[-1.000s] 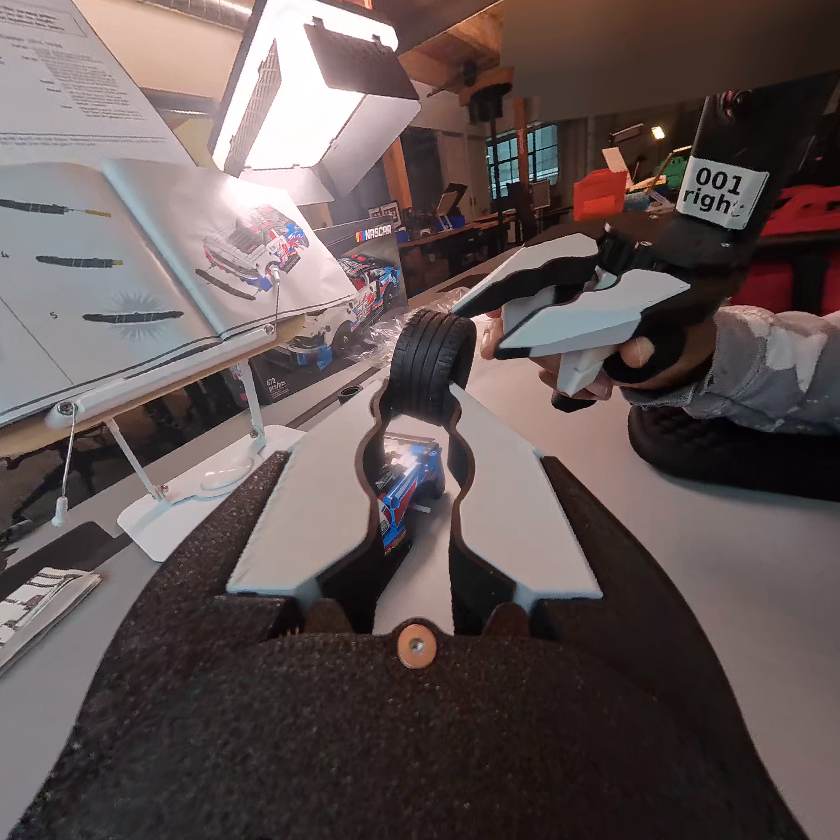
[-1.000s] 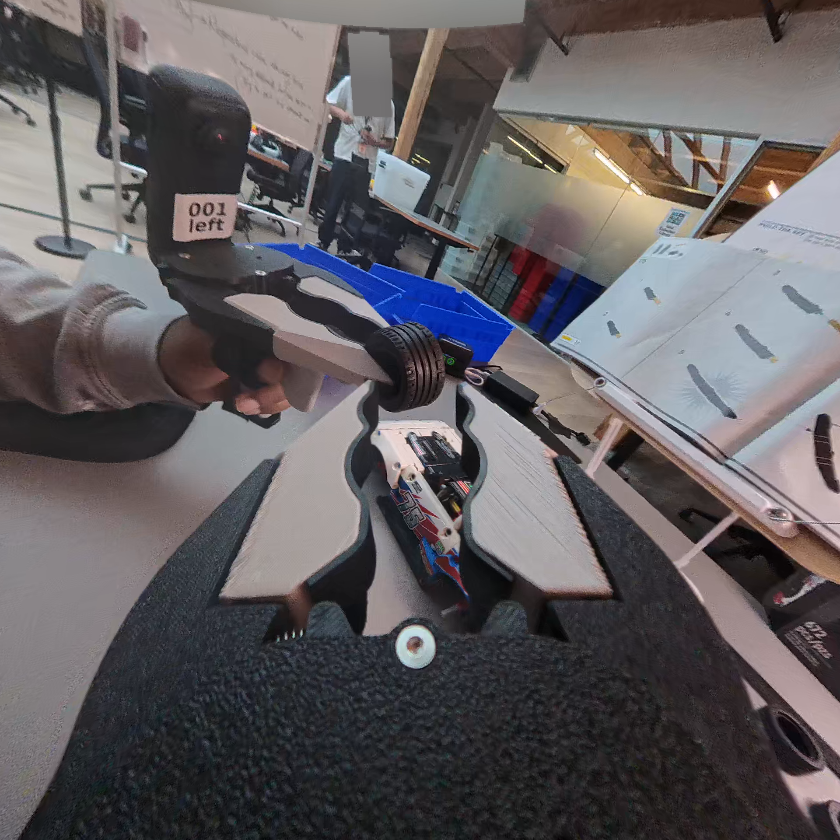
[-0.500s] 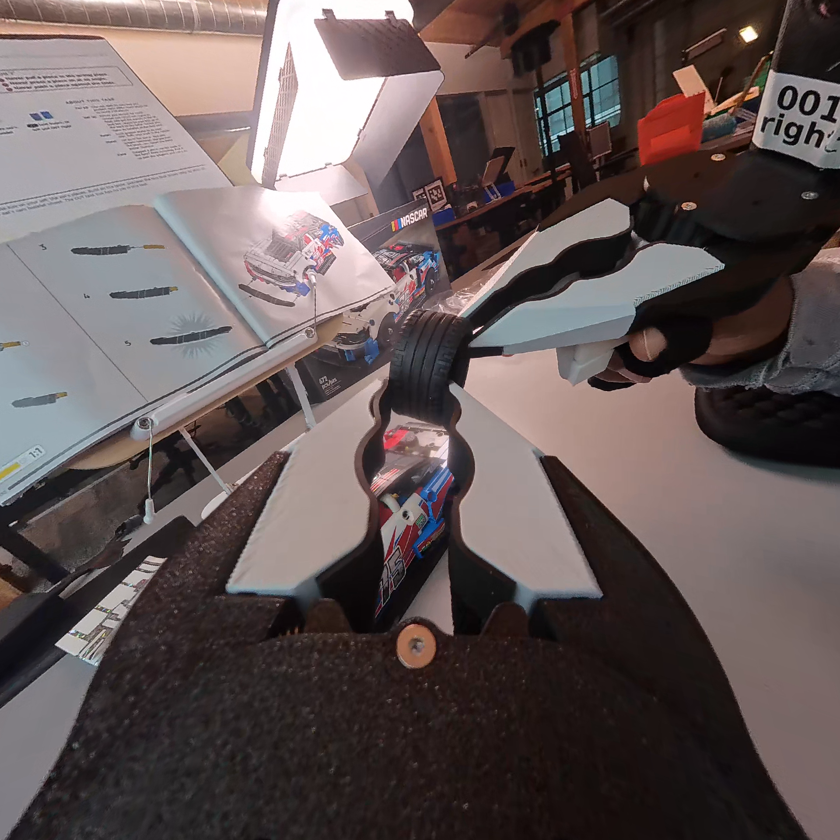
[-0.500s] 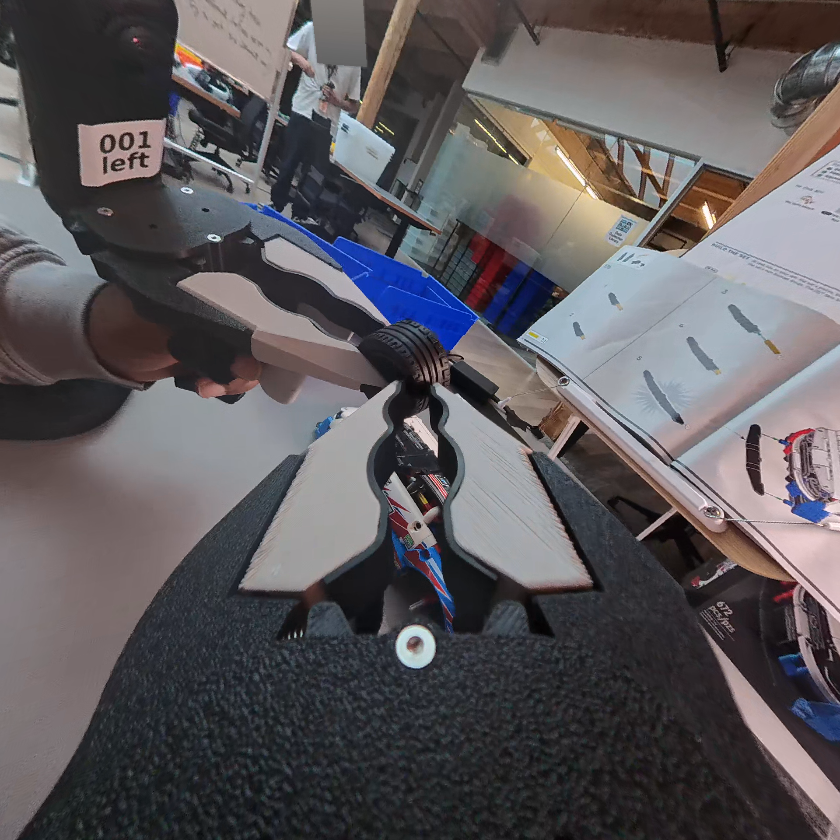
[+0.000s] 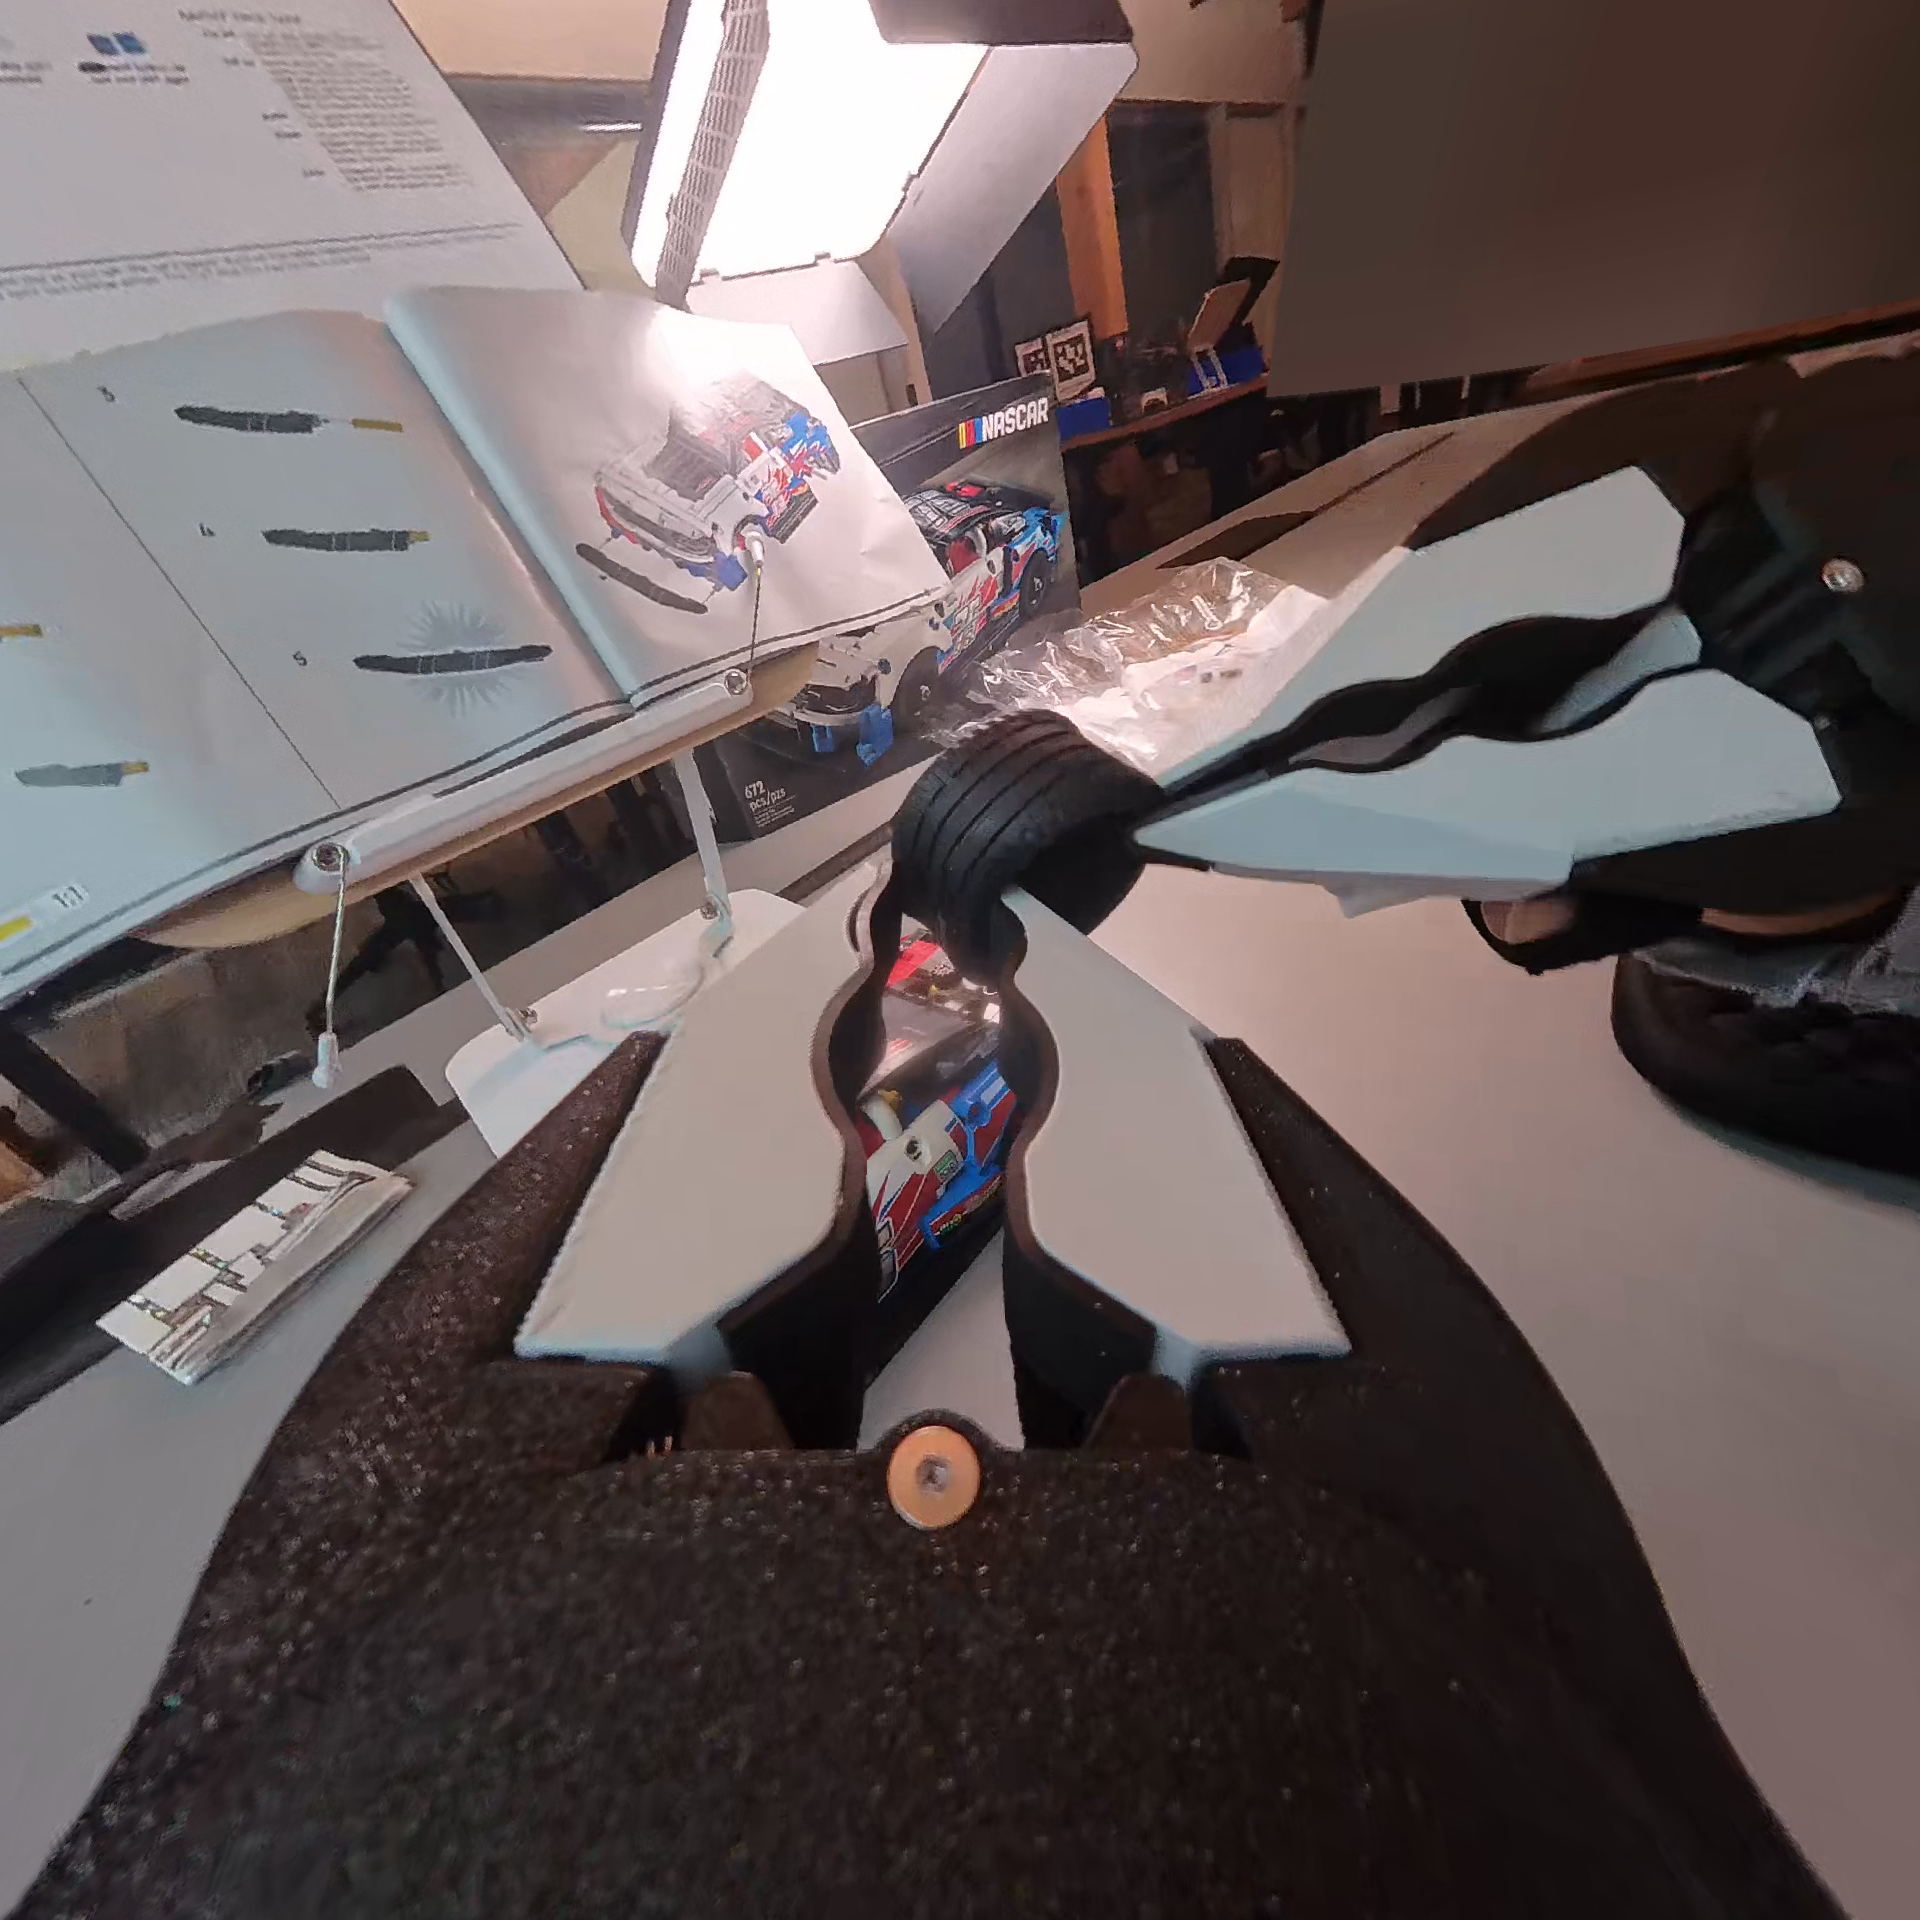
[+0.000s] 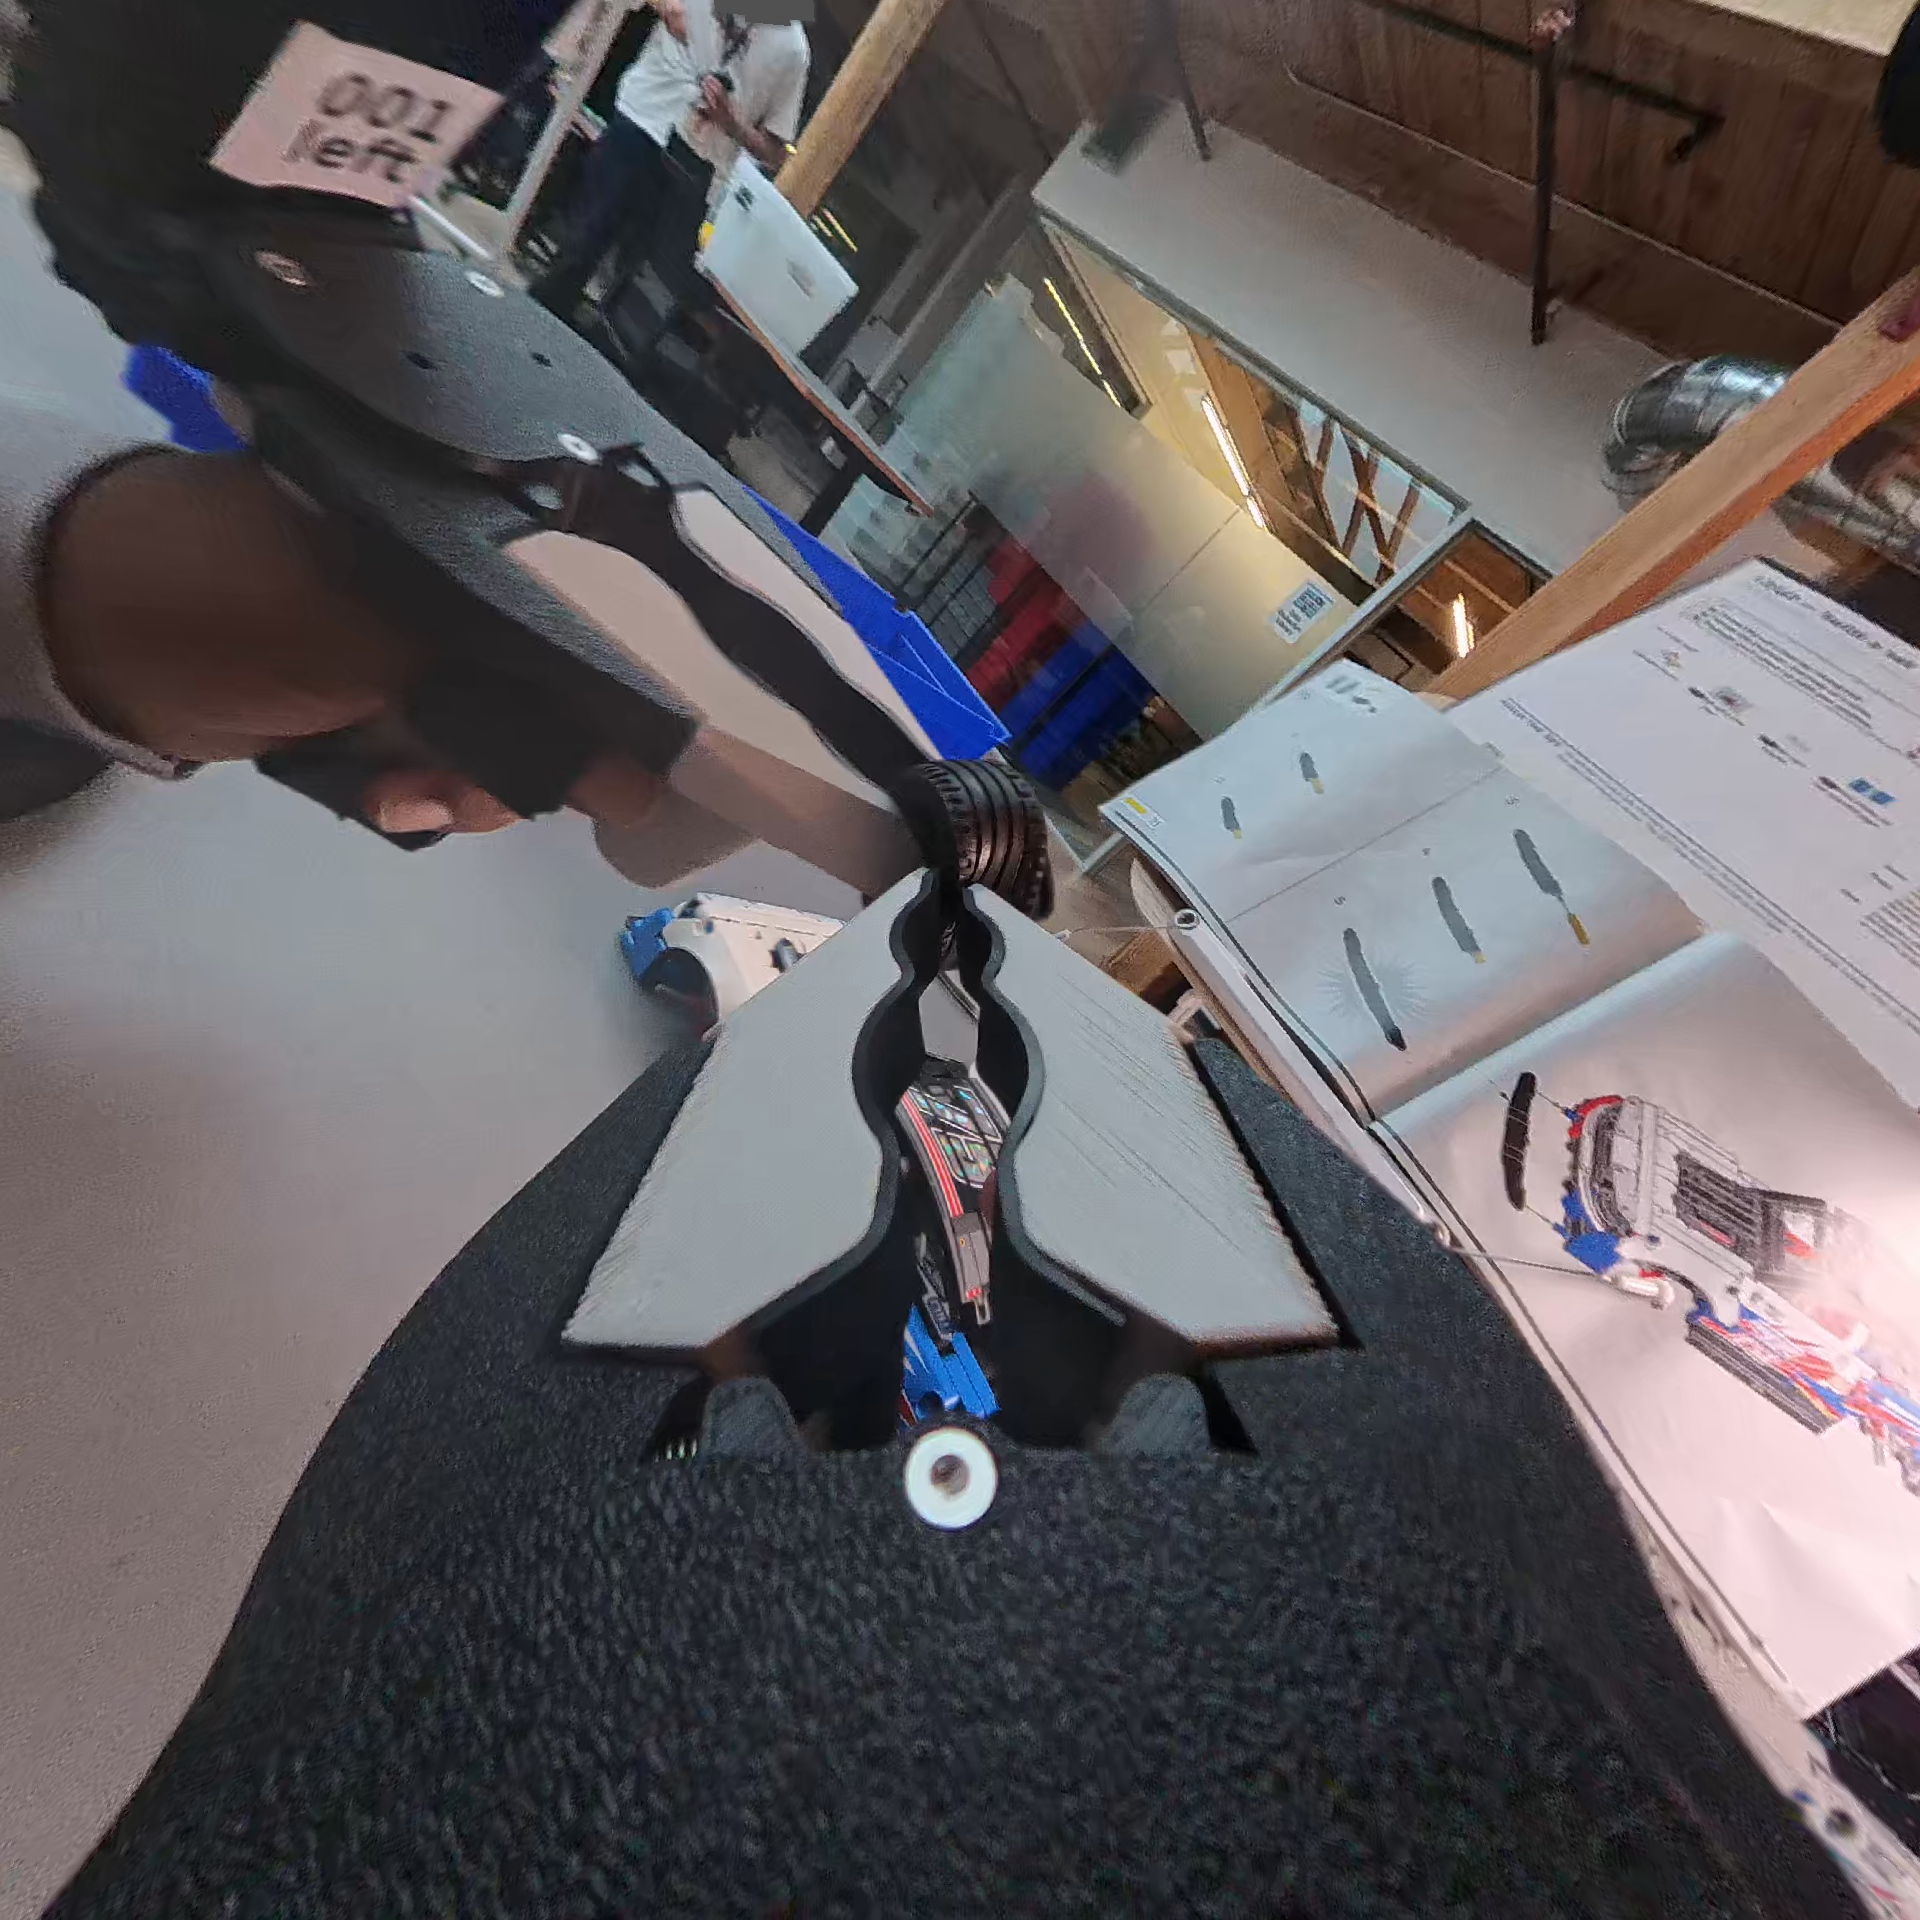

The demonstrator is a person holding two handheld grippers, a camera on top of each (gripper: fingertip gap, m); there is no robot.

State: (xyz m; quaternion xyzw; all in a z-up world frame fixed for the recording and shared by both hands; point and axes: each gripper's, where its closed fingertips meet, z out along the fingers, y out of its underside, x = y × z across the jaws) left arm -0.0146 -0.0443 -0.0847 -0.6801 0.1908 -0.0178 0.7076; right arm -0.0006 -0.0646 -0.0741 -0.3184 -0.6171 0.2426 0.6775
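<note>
Black rubber tyre (image 5: 1013, 831) sits pinched at twelve o'clock by my left tongs (image 5: 951, 904), nearly closed on it. My right tongs (image 6: 948, 899), coming from three o'clock in the left view, clamp its far side too. Under both, the toy car (image 5: 930, 1132) lies mostly hidden. My right hand (image 5: 1538, 920) is cut off.

A small black ribbed tyre (image 5: 1013, 821) is pinched at the tips of both tongs, above a red, white and blue toy car (image 5: 930, 1153) on the worktop.
</note>
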